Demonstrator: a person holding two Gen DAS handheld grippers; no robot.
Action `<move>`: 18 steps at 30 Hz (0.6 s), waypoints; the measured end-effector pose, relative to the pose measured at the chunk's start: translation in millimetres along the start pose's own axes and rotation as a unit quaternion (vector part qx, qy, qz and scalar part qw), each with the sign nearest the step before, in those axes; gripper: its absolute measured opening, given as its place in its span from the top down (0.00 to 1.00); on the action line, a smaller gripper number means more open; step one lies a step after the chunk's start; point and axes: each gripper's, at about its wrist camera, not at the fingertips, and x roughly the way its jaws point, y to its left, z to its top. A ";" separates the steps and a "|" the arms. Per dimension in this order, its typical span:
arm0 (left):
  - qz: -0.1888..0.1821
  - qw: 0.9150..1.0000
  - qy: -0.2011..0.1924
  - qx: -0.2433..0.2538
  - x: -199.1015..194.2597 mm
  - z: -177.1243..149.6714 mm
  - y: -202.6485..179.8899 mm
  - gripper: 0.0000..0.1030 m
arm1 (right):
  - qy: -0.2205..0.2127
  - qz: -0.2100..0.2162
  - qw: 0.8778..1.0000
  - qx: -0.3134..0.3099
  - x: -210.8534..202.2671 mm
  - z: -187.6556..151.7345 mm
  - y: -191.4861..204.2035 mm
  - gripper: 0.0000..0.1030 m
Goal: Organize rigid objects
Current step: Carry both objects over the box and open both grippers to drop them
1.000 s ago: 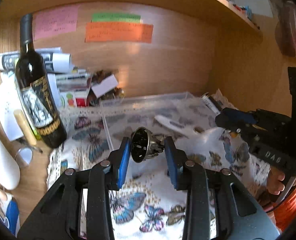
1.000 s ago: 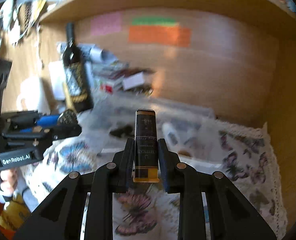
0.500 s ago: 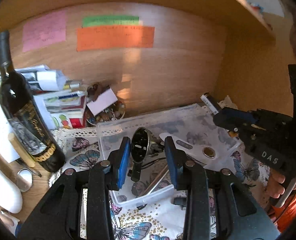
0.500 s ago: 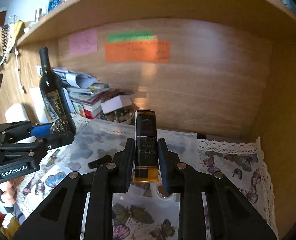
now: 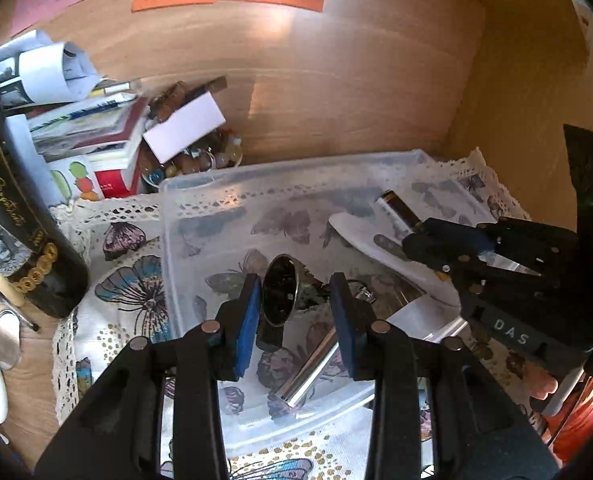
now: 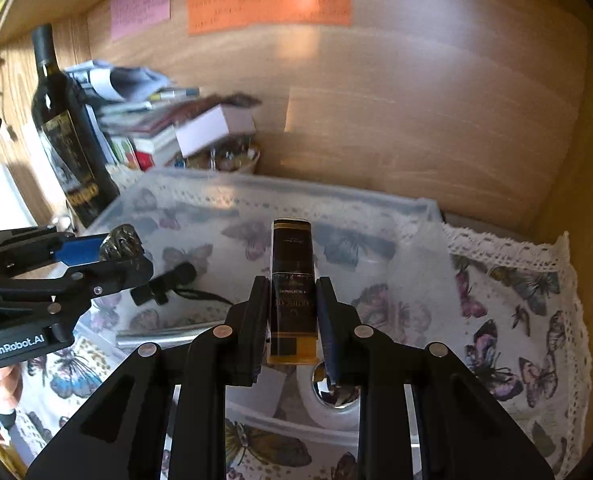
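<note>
Small dark rectangular bottle with amber base (image 6: 293, 288) clamped upright between right gripper (image 6: 292, 308) fingers, hanging over the clear plastic bin (image 6: 424, 208). Round dark metal strainer-like piece (image 5: 281, 290) gripped between the blue-padded fingers (image 5: 249, 312) of left gripper (image 5: 296, 312), also above the bin. Inside the bin: silver metal tube (image 5: 312, 372), white flat piece (image 5: 360, 236), black cord item (image 6: 168, 280). Bin sits on white butterfly-print lace cloth (image 6: 516, 320) over the wooden surface. Dark wine bottle (image 6: 64, 136) stands left of bin, stacked papers and books (image 5: 80, 128) behind. Orange paper note (image 6: 268, 4) on the wooden back wall.
</note>
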 end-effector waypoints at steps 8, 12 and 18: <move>0.010 1.000 -0.006 0.014 -1.5 0.3 -4.2 0.57 | 0.024 -0.004 1.000 -0.007 6.1 0.2 1.8 0.79; 0.017 1.000 -0.021 0.015 -11.1 2.2 -4.3 0.45 | 0.019 -0.002 1.000 -0.015 0.8 1.6 3.1 0.69; 0.024 0.998 -0.049 0.017 -38.1 1.3 -5.7 0.28 | -0.012 -0.005 1.000 -0.027 -25.6 4.1 9.8 0.61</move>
